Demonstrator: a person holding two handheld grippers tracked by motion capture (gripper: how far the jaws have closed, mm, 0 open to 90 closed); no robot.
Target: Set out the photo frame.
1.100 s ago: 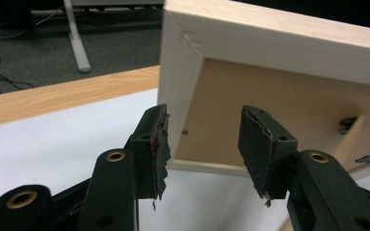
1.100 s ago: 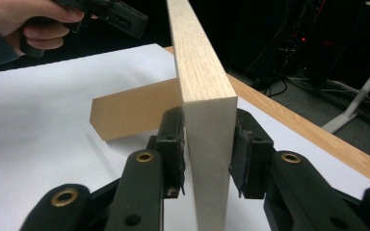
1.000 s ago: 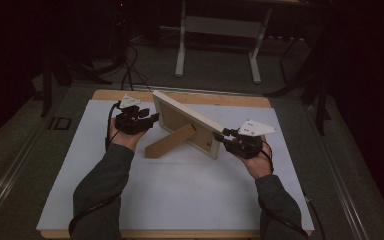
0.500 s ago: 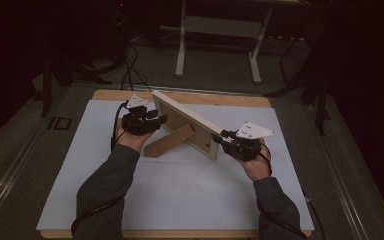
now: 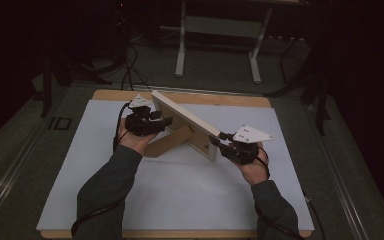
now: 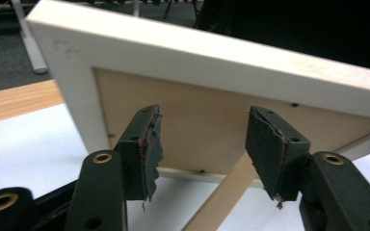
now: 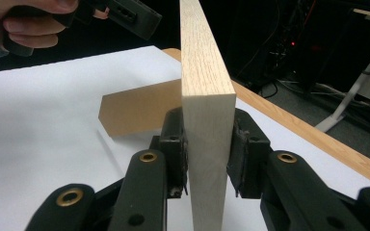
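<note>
A pale wooden picture frame (image 5: pixel 185 119) stands tilted on the white sheet, propped by its brown easel leg (image 5: pixel 167 142). My right gripper (image 5: pixel 216 140) is shut on the frame's near side edge (image 7: pixel 204 72), its pads pressing both faces, as the right gripper view (image 7: pixel 207 149) shows. My left gripper (image 5: pixel 167 121) is at the frame's back. Its jaws have just been opening and stand apart (image 6: pixel 202 139) before the brown back panel (image 6: pixel 197 120). The easel leg (image 6: pixel 221 202) runs low between them, untouched.
The white sheet (image 5: pixel 180 200) covers most of the wooden table (image 5: pixel 230 99). Beyond the far edge, metal stand legs (image 5: pixel 181 55) and cables (image 5: pixel 127 70) lie on the dark floor. Both sleeved forearms come in from the bottom.
My left gripper has edged slightly right, closer to the frame's back. The frame and my right gripper have stayed where they were.
</note>
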